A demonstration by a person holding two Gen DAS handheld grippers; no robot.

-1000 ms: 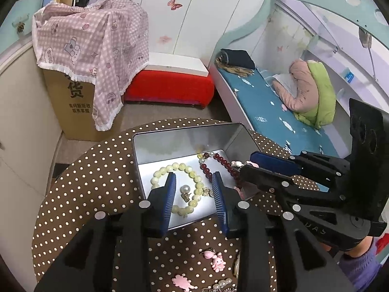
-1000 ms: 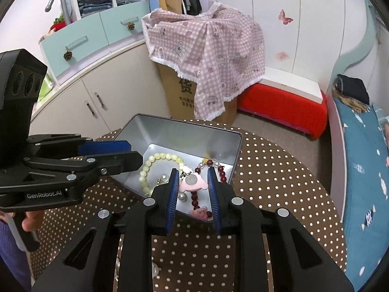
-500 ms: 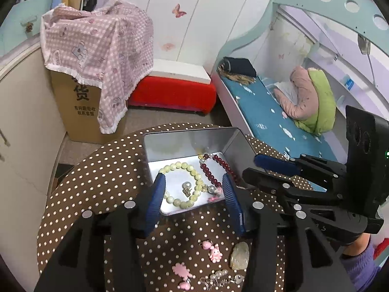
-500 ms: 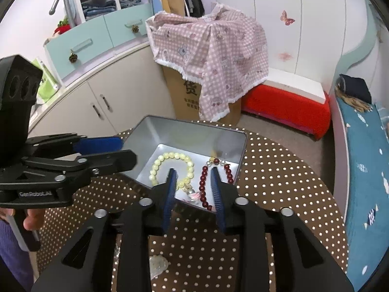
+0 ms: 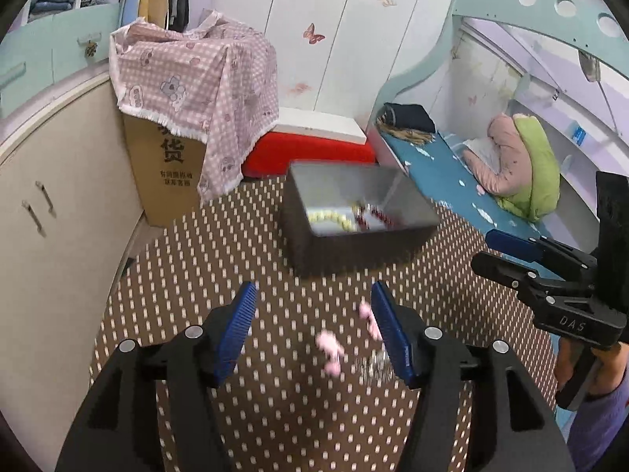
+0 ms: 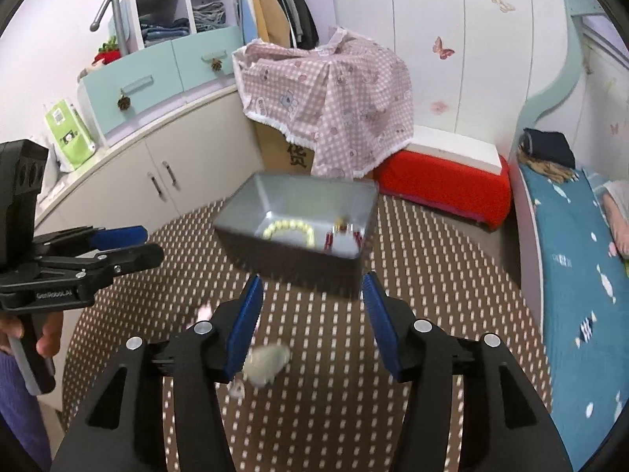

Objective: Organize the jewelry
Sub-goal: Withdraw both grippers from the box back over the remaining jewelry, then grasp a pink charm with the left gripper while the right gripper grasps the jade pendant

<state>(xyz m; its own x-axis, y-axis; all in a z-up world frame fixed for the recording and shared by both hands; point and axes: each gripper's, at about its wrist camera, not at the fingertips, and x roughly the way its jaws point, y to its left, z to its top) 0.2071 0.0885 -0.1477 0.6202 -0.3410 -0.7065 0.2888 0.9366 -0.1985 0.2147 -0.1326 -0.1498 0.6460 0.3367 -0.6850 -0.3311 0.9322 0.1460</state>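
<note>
The left gripper (image 5: 312, 322) had just been opening; its fingers (image 5: 239, 326) stood spread with nothing pinched. The right gripper (image 6: 310, 314) had likewise been opening, fingers apart and empty. Pink charms (image 5: 330, 348) and a pale pendant (image 6: 265, 364) lay blurred on the dotted counter (image 5: 220, 244). Beyond, the tin (image 6: 283, 247) held a yellow bracelet (image 6: 291, 230) and a red bracelet (image 6: 346, 236).

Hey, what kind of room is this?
Most likely a child's bedroom: a teal-framed bed with blue fish-print bedding, butterfly decals on the white wardrobe doors, and hanging clothes beside pastel drawers.
</note>
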